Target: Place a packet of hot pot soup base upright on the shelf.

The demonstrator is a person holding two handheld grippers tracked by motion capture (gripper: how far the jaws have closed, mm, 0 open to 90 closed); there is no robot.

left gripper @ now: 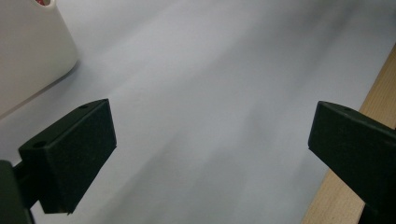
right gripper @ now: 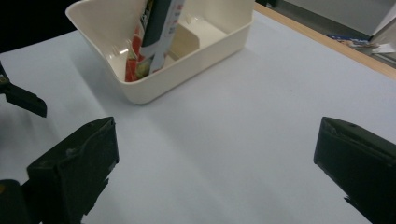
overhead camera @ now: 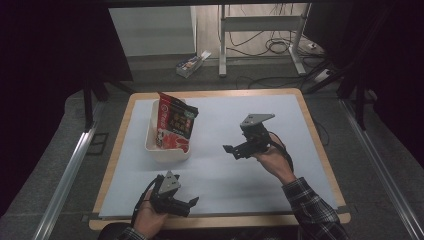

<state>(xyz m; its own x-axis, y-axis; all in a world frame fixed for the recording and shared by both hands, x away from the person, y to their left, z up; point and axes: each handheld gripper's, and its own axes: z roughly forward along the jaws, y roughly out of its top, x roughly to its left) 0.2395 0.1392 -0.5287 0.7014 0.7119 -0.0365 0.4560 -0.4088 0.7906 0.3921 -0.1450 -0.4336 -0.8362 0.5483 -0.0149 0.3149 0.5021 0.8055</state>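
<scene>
In the high view we see a cream plastic tub (overhead camera: pixel 151 142) left of the middle, sitting on the pale blue sheet (overhead camera: pixel 225 175) that covers the wooden table (overhead camera: pixel 320 145). A red shiny snack bag with a dark top (overhead camera: pixel 174 125) stands up inside the tub and leans a little to the right. Below the tub, near the bottom edge of the picture, our left gripper (overhead camera: pixel 192 201) sits low over the sheet, and its jaws are spread wide with nothing between them. In the left gripper view we see a corner of the tub at the upper left. Right of the middle in the high view, our right gripper (overhead camera: pixel 231 149) is held up above the sheet and points left toward the tub. Its jaws are spread wide too and hold nothing. In the right gripper view the tub and bag sit at the top, well apart from the jaws.
</scene>
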